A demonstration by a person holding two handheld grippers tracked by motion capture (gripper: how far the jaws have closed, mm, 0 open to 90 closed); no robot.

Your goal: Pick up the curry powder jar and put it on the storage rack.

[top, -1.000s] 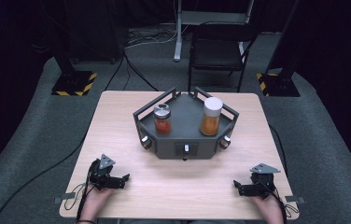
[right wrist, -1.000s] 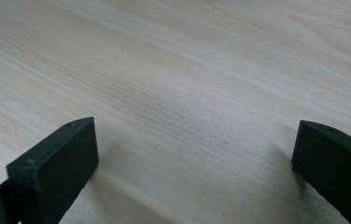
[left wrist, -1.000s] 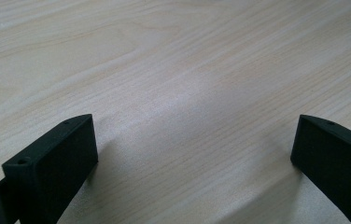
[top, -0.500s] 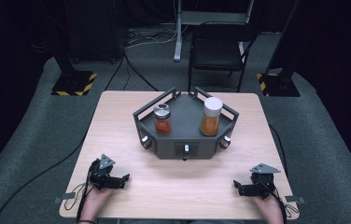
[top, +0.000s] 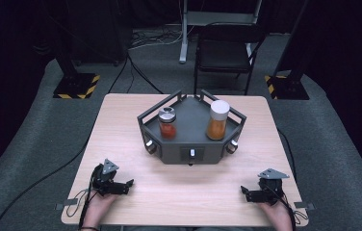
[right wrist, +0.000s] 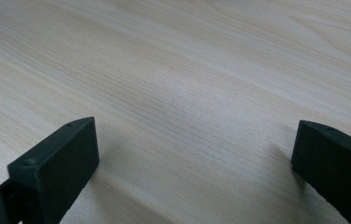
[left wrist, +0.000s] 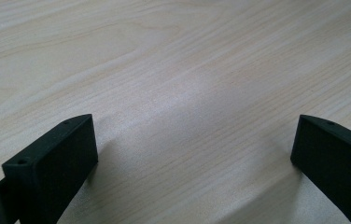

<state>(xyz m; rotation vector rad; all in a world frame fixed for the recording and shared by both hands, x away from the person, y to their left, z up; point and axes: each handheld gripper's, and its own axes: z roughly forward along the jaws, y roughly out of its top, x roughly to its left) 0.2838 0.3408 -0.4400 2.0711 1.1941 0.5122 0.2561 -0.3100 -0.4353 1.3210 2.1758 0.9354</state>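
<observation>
A dark grey hexagonal tray [top: 188, 154] stands at the middle of the wooden table [top: 169, 192]. In it stand a short jar [top: 167, 122] of red contents with a silver lid, at the left, and a taller jar [top: 217, 120] of orange contents with a white lid, at the right. My left gripper [top: 127, 185] rests on the table near the front left, open and empty. My right gripper [top: 244, 192] rests near the front right, open and empty too. In both gripper views the jaws stand wide apart over bare wood, as at left gripper [left wrist: 194, 154] and right gripper [right wrist: 194, 154].
Beyond the table's far edge stands a black chair [top: 225, 53]. Two black stands with yellow-striped bases [top: 75, 85] [top: 287, 84] flank it on the grey floor. Cables trail off the table's front corners.
</observation>
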